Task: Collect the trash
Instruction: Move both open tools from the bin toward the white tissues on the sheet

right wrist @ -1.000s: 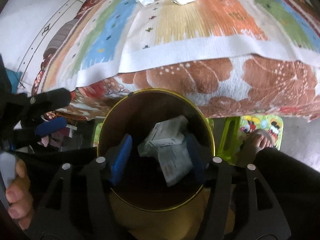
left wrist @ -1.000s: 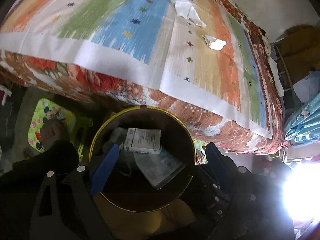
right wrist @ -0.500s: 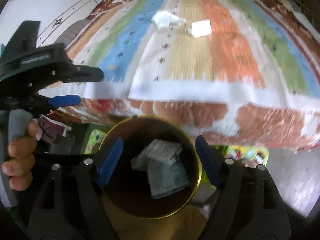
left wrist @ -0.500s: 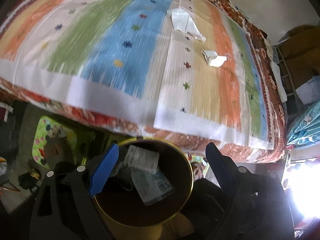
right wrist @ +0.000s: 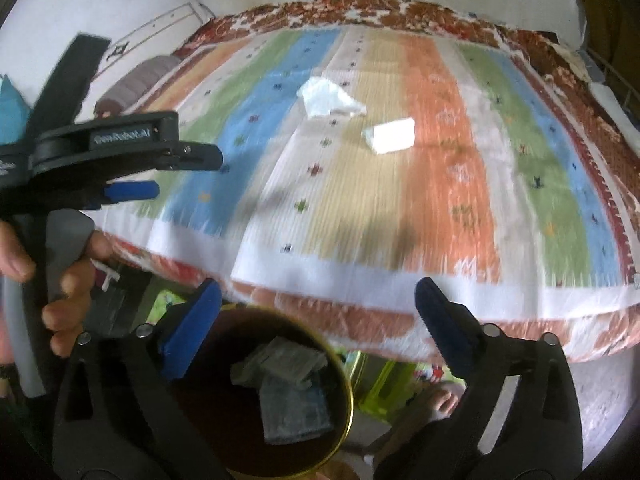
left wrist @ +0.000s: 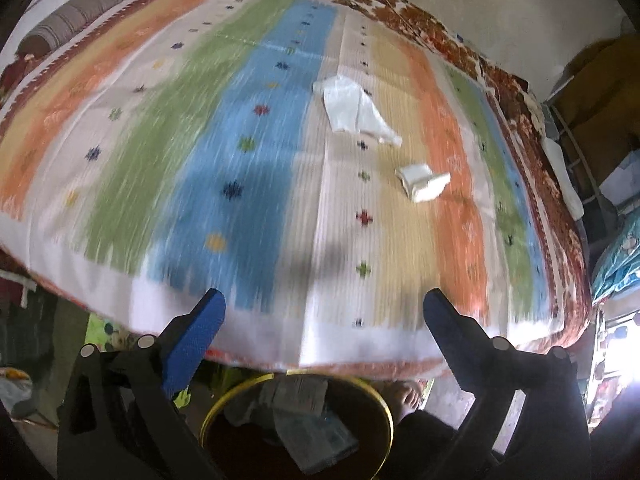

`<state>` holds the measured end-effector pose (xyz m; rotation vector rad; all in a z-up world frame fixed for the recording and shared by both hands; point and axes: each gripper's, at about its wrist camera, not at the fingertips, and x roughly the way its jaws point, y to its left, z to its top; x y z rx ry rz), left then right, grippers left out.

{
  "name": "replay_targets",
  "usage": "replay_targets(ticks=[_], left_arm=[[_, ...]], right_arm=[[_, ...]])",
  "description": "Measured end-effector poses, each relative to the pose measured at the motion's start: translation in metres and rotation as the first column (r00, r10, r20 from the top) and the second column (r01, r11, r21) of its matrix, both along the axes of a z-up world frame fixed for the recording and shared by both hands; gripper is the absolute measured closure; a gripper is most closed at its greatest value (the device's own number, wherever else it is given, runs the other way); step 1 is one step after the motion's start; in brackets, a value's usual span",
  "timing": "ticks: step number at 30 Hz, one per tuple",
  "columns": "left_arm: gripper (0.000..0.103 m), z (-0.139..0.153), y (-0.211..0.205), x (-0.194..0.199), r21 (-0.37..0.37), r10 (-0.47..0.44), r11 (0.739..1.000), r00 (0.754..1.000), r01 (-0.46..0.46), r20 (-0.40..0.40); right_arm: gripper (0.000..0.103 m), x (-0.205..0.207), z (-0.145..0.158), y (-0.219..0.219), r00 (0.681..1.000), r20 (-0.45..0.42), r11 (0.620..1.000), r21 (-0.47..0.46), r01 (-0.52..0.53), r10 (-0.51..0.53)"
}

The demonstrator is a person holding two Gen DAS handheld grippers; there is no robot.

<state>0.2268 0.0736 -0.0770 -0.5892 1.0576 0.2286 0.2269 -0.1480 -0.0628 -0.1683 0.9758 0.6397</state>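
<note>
A crumpled white tissue [left wrist: 354,110] [right wrist: 328,98] and a small folded white paper [left wrist: 424,183] [right wrist: 390,136] lie on the striped bed cover [left wrist: 260,160] [right wrist: 440,180]. A brown bin with a gold rim [left wrist: 384,408] [right wrist: 344,376] stands below the bed's edge and holds a box and wrappers [left wrist: 304,412] [right wrist: 288,384]. My left gripper [left wrist: 322,312] is open and empty above the bed's near edge; it also shows in the right wrist view [right wrist: 180,172]. My right gripper [right wrist: 316,304] is open and empty over the bin's far rim.
A grey bolster [left wrist: 68,20] [right wrist: 136,78] lies at the bed's far left. A green child's stool [right wrist: 384,384] and a bare foot [right wrist: 442,398] are on the floor beside the bin. Clutter and bags [left wrist: 616,264] stand at the right.
Both grippers have risen from over the bin and tilted up toward the bed. The bin has dropped low in both views; the two white scraps are closer and more central.
</note>
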Motion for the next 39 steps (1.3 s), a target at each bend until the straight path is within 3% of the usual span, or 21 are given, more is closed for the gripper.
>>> replay_targets(ticks=[10,19,30,39], left_arm=[[0.006,-0.013,0.035,0.047,-0.030,0.042,0.999,0.998,-0.041,0.047],[0.009,-0.023,0.048,0.089,-0.087,0.018,0.996,0.994,-0.008,0.112],[0.010,-0.040,0.055,0.141,-0.089,0.002,0.996,0.995,0.007,0.100],[0.012,-0.056,0.061,0.176,-0.143,0.002,0.990,0.996,0.011,0.090]], right_arm=[[0.009,0.055,-0.002,0.006,0.998,-0.006,0.997,0.036,0.062,-0.062],[0.009,0.105,-0.013,0.012,0.993,-0.035,0.990,0.073,0.119,-0.116],[0.011,0.157,-0.026,0.016,0.985,0.005,0.980,0.109,0.168,-0.170],[0.018,0.193,-0.044,0.025,0.981,-0.031,0.975,0.111,0.193,-0.191]])
